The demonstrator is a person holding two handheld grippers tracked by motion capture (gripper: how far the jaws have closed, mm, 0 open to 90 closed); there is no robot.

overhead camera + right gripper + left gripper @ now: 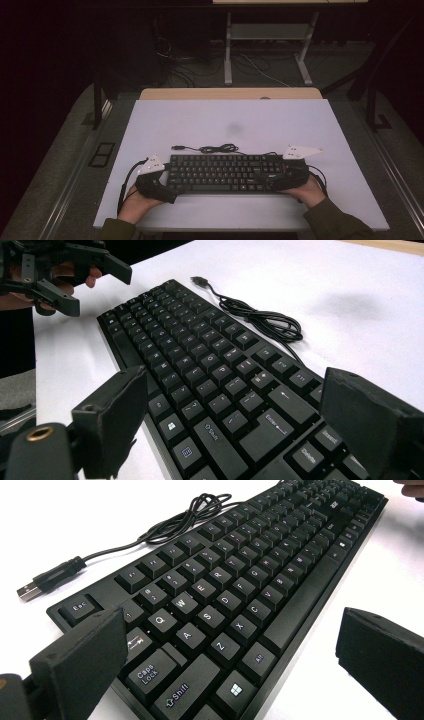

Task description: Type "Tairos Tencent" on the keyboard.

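Note:
A black keyboard (225,172) lies on the near part of the white board, with its cable (217,148) coiled just behind it and ending in a USB plug (30,591). My left gripper (169,182) is at the keyboard's left end. In the left gripper view its jaws stand wide open, one on each side of the keyboard (225,590) at the Caps Lock end. My right gripper (277,177) is at the right end, also open, and straddles the keys around Enter (210,370). The left gripper (75,275) shows far off in the right gripper view.
The white board (225,120) covers a wooden table (230,93) and carries a faint dark smudge (234,128) behind the cable. A desk frame (227,50) and loose floor cables lie beyond the table. Dark floor runs along both sides.

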